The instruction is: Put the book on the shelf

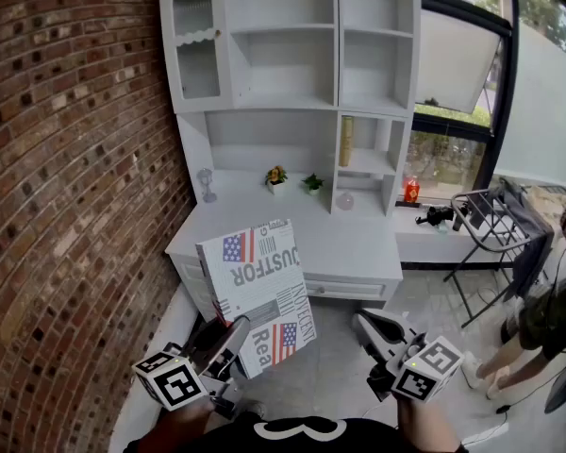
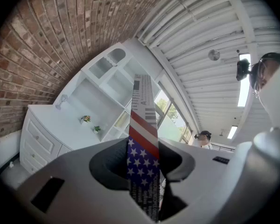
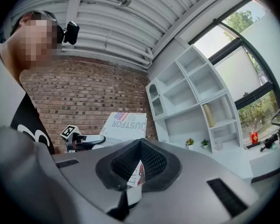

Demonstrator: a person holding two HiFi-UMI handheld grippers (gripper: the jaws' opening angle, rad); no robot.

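Left claw [image 1: 234, 334] clenched on lower edge of thin white paperback book with flag print and grey lettering [image 1: 259, 286]; book upright, rising above the jaws. Right claw [image 1: 363, 321] closed on nothing, just right of book's lower corner, not touching. White wooden shelf unit [image 1: 288, 107] well ahead of both claws. Probably light and floppy, glossy cover may slip; best gripped deep, near the spine.
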